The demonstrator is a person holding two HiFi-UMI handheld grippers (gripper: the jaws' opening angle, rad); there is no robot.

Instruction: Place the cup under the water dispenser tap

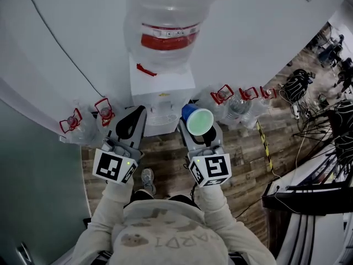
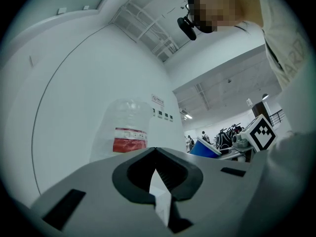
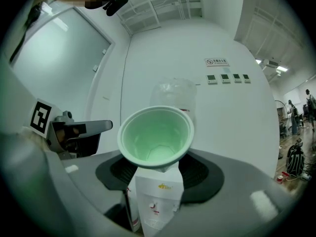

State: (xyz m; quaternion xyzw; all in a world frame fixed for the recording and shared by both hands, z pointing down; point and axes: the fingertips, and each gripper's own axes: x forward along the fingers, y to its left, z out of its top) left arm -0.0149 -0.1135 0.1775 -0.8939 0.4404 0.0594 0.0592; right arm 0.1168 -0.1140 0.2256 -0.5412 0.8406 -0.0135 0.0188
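A blue cup with a pale green inside is tilted with its mouth towards me, and my right gripper is shut on its sides. In the right gripper view the cup sits between the jaws. Behind it stands the white water dispenser with its taps. In the head view the dispenser stands against the wall straight ahead, carrying a big clear bottle. The cup is short of it, to the right of the tap recess. My left gripper is shut and holds nothing.
Clear water bottles with red handles stand on the floor left and right of the dispenser. Cables and gear lie at the right, beside a yellow-black strip. A glass panel is at my left.
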